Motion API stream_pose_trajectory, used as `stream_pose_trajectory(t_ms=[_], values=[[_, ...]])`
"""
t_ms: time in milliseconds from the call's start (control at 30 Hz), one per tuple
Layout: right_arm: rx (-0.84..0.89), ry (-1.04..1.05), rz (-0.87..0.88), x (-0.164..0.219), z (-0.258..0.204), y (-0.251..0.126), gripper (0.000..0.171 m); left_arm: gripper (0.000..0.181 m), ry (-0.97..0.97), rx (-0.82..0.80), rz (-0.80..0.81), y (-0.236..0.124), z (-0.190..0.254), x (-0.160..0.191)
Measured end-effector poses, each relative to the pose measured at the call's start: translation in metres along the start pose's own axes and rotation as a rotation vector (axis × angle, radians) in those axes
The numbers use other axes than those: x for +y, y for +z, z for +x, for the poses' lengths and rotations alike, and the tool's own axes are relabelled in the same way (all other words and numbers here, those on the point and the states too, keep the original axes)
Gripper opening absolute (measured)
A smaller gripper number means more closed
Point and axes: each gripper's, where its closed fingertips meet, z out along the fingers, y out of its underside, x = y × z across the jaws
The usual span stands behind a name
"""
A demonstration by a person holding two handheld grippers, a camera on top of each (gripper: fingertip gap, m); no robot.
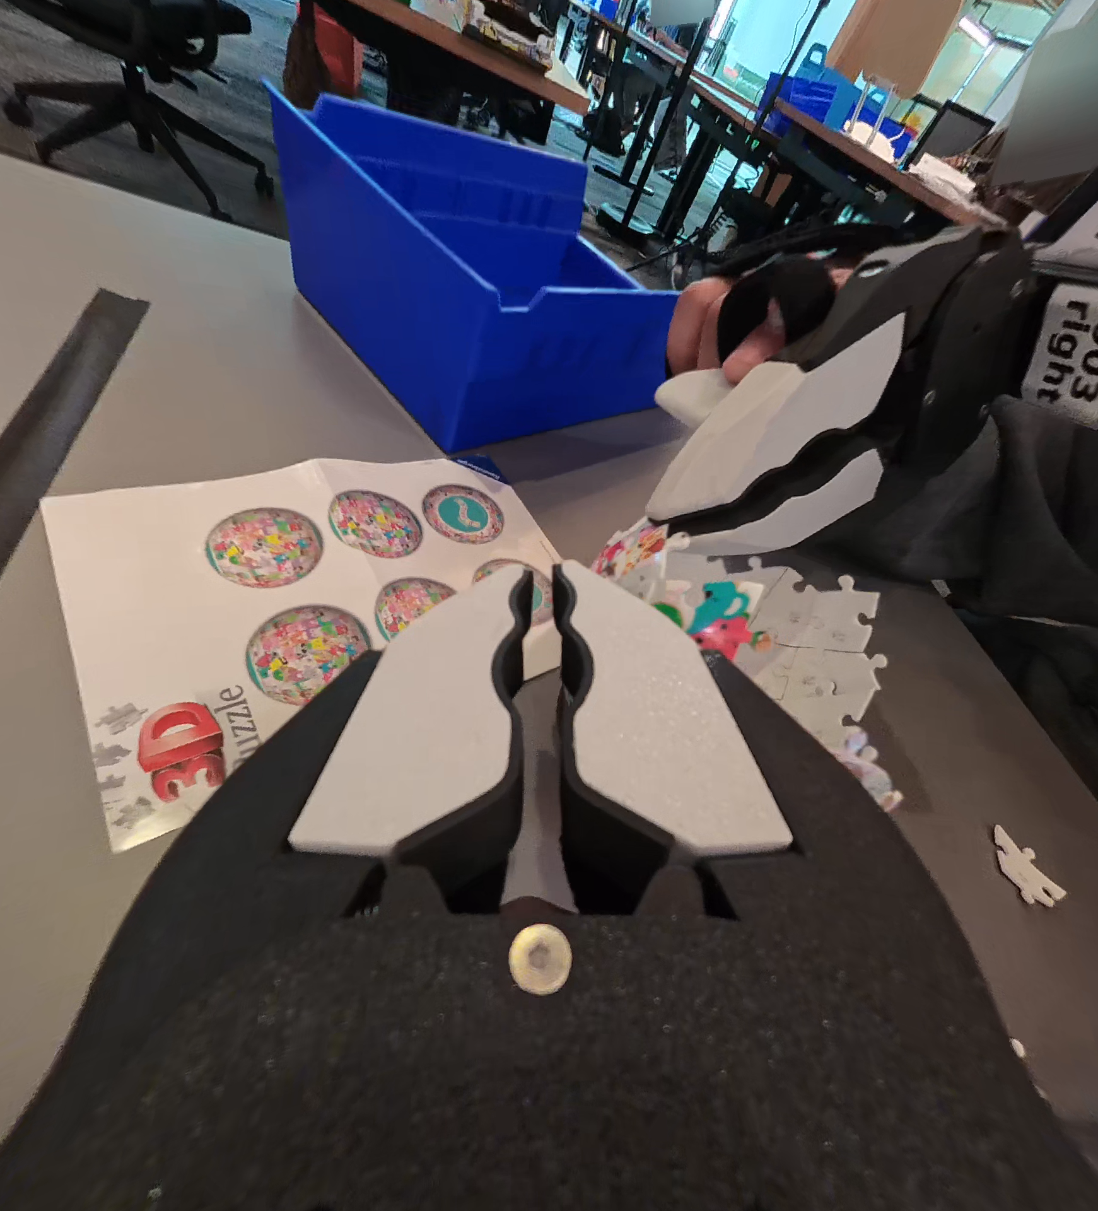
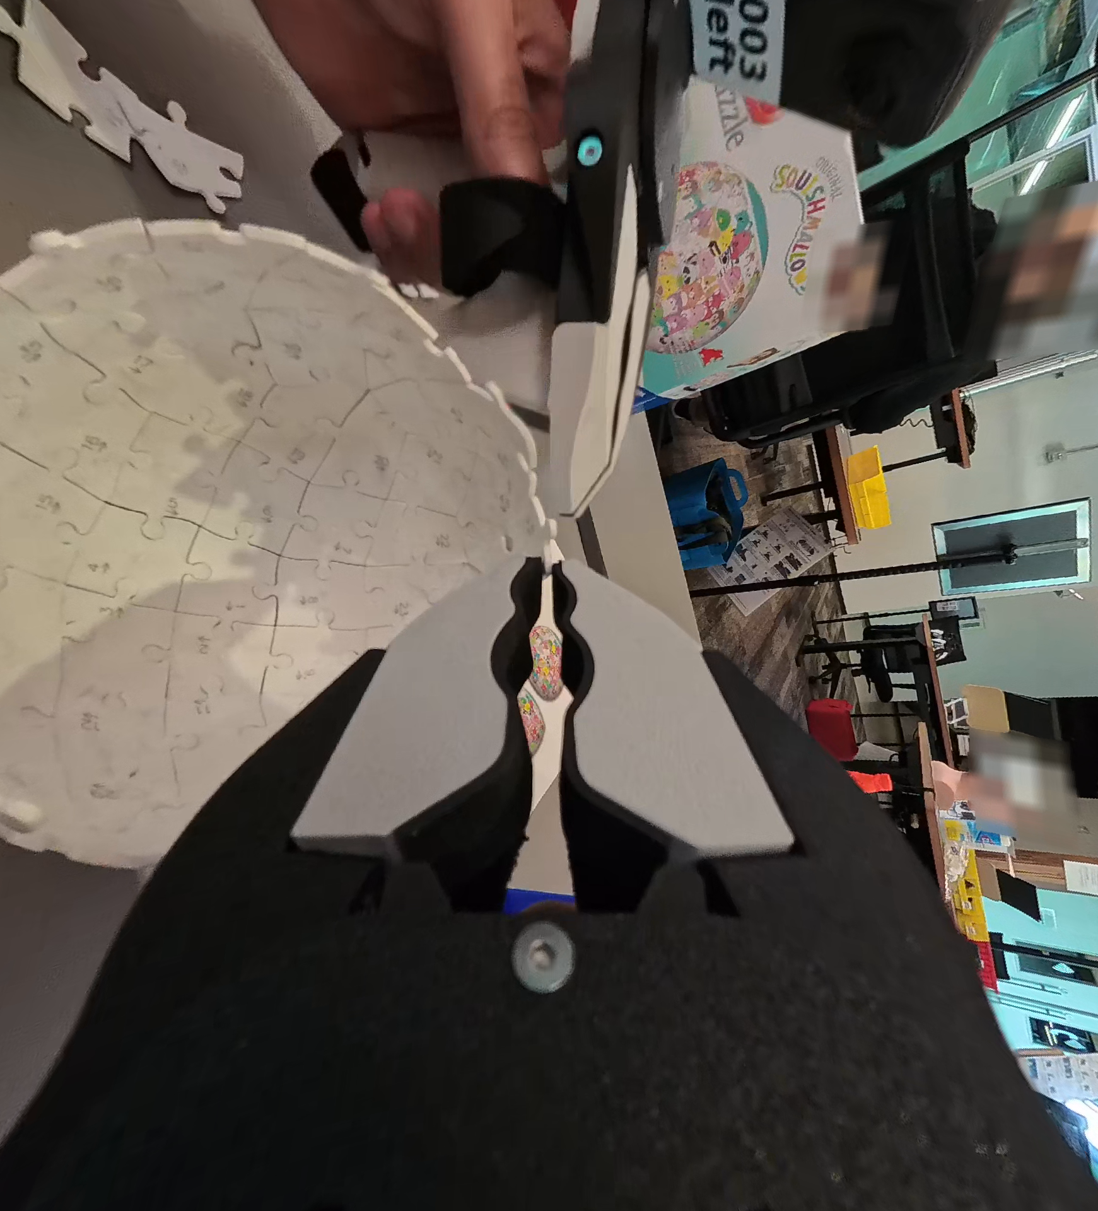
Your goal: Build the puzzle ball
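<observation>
In the left wrist view, the left tool point(image 1: 541, 576) hangs nearly closed and empty above the paper sheet point(image 1: 218, 590) on the desk point(image 1: 140, 341). In the right wrist view, the right tool point(image 2: 549, 569) is pinched on the rim of the half-built puzzle ball point(image 2: 218, 498), which lies beside it on the desk.

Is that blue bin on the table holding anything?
Apparently empty: the blue bin shows only bare inner walls and floor; its near corner is hidden.

Both grippers are showing matte black bodies, pale grey fingers point(image 1: 415, 727) with wavy black inner edges, and a silver screw point(image 2: 542, 955); black straps point(image 2: 487, 236) are wrapping the hand point(image 2: 467, 98).
</observation>
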Motion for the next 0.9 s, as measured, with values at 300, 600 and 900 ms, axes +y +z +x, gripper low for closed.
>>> stream_pose_trajectory(t_ms=[300, 600, 900], values=[[0.000, 0.018, -0.006, 0.001, 0.001, 0.000, 0.003, 0.014, 0.123, -0.054, -0.062, -0.013, 0.022, -0.019], [-0.001, 0.016, -0.005, 0.001, 0.000, 0.000, 0.003, 0.001, 0.249, -0.117, -0.249, 0.004, 0.041, -0.015], [0.006, 0.004, -0.010, 0.001, -0.001, 0.000, 0.003, 0.011, 0.142, -0.145, -0.211, 0.000, 0.027, -0.017]])
